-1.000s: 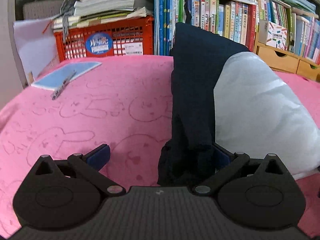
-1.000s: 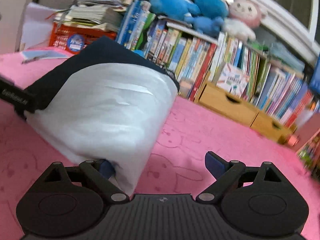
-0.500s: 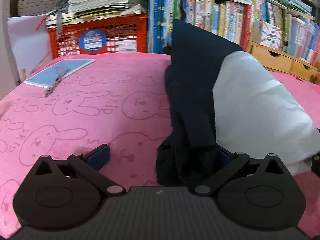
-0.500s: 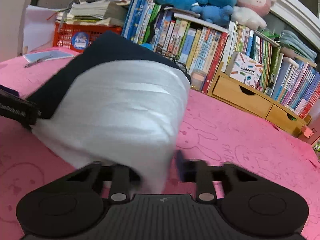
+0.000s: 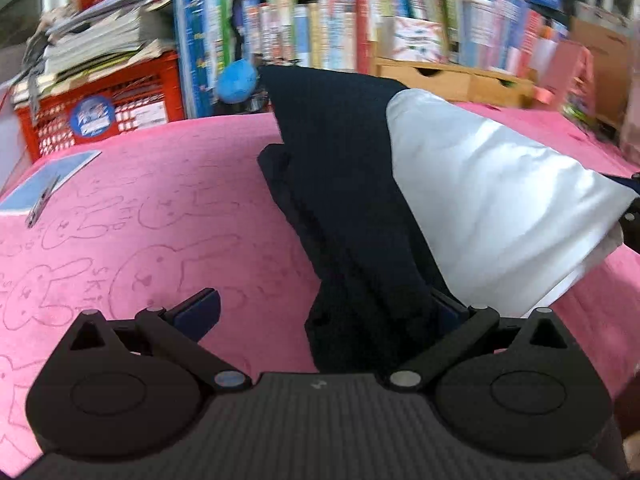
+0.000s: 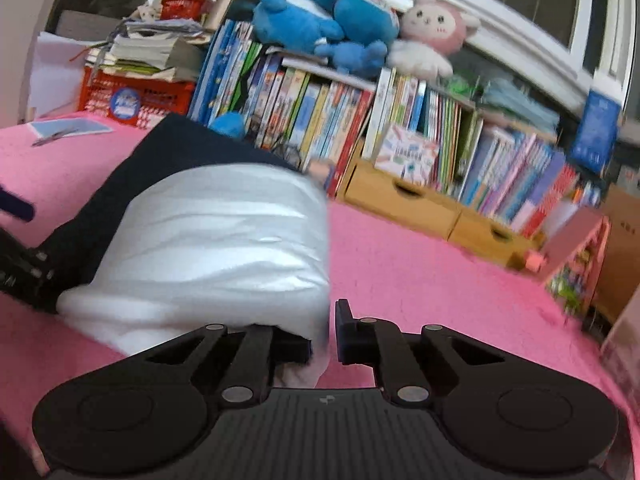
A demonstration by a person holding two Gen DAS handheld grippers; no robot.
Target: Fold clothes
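A garment with a navy part point(image 5: 344, 184) and a white part point(image 5: 492, 208) is raised off the pink bunny-print cloth point(image 5: 152, 216). My left gripper point(image 5: 324, 308) stands open, jaws wide. The navy fabric hangs over its right finger and hides the pad, while the left finger point(image 5: 200, 308) is bare. My right gripper point(image 6: 322, 340) is shut on the near corner of the white part point(image 6: 224, 240). In the right wrist view the navy part point(image 6: 168, 152) runs back behind the white, and the left gripper's body point(image 6: 24, 268) shows at the left edge.
A red crate point(image 5: 104, 108) stacked with papers, rows of books point(image 6: 320, 112) and wooden drawers point(image 6: 404, 200) line the far edge of the pink cloth. A blue booklet with a pen point(image 5: 48, 184) lies at the far left. Plush toys point(image 6: 340, 12) sit on the books.
The right gripper's jaws closed onto the white corner of the garment. Both grippers shifted sideways with the garment, and the left view tilted as that gripper rolled.
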